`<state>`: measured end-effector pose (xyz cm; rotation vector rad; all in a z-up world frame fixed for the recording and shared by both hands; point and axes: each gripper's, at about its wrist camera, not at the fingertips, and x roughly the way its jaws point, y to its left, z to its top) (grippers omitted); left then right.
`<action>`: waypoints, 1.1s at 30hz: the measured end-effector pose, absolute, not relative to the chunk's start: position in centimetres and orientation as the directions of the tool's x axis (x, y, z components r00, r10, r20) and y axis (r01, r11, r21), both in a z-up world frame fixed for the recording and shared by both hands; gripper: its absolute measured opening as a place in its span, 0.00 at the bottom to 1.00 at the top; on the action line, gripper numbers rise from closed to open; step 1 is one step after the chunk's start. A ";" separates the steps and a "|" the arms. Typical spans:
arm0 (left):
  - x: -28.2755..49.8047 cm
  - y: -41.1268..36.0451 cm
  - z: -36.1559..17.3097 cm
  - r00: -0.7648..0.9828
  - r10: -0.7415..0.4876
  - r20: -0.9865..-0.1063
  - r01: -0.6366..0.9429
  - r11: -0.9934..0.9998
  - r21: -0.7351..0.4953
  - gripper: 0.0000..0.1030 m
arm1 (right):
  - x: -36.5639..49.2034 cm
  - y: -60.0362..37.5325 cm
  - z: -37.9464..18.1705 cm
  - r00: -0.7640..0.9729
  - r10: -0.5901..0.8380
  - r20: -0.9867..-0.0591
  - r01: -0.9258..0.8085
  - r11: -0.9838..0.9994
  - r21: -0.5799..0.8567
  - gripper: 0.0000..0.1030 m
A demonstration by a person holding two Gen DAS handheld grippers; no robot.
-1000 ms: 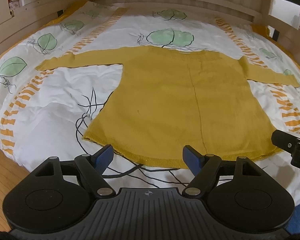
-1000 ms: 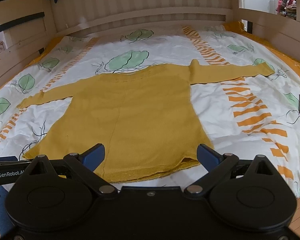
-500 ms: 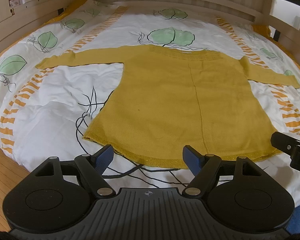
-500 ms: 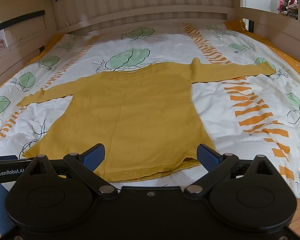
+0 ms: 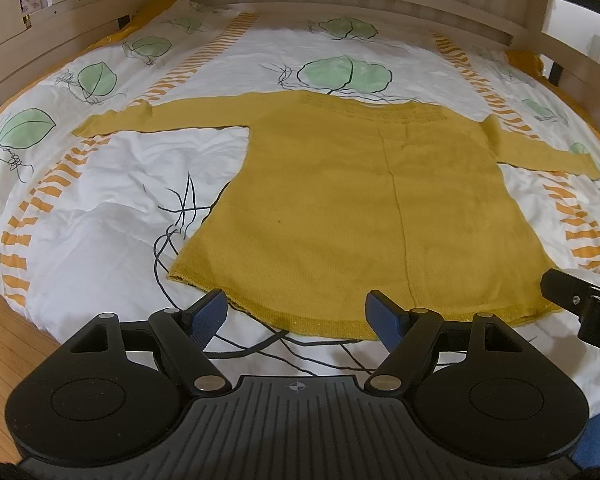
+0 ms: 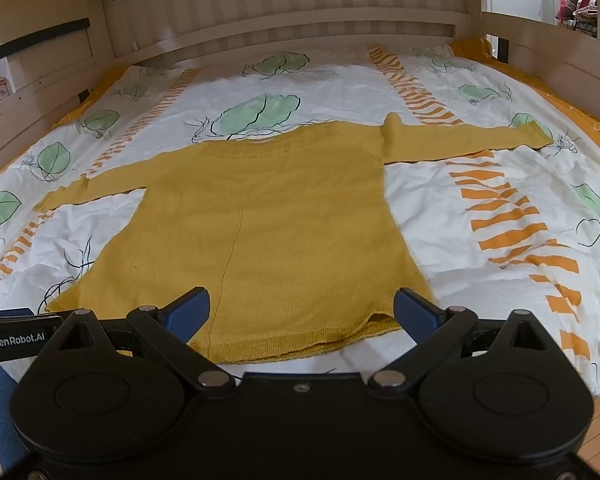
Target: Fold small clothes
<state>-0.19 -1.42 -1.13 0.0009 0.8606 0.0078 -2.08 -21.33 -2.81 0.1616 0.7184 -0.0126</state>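
I had the sweater (image 5: 352, 208) spread flat mid-bed, hem by the near edge, unfolded. Both the left gripper (image 5: 296, 314) and right gripper (image 6: 302, 308) hung wide and empty; next, I judged, a sleeve.

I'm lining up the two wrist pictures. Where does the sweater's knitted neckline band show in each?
Left wrist view: the neckline band sits above centre, at the far edge of the mustard sweater.
Right wrist view: the neckline band is left of centre, upper middle.
Shared landmark: the large green leaf print just beyond the band.
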 end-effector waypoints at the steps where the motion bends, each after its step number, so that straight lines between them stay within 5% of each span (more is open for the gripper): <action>1: -0.2 -1.4 -1.1 0.652 0.008 -0.759 -0.007 1.000 0.004 0.73 | -2.0 -21.3 -2.9 0.753 0.043 -0.657 0.068 0.987 0.143 0.96; 33: 1.1 -1.0 -2.0 0.614 -0.001 -0.789 -0.011 1.000 -0.010 0.73 | -0.7 -21.2 -3.5 0.730 0.063 -0.681 0.056 0.987 0.152 0.96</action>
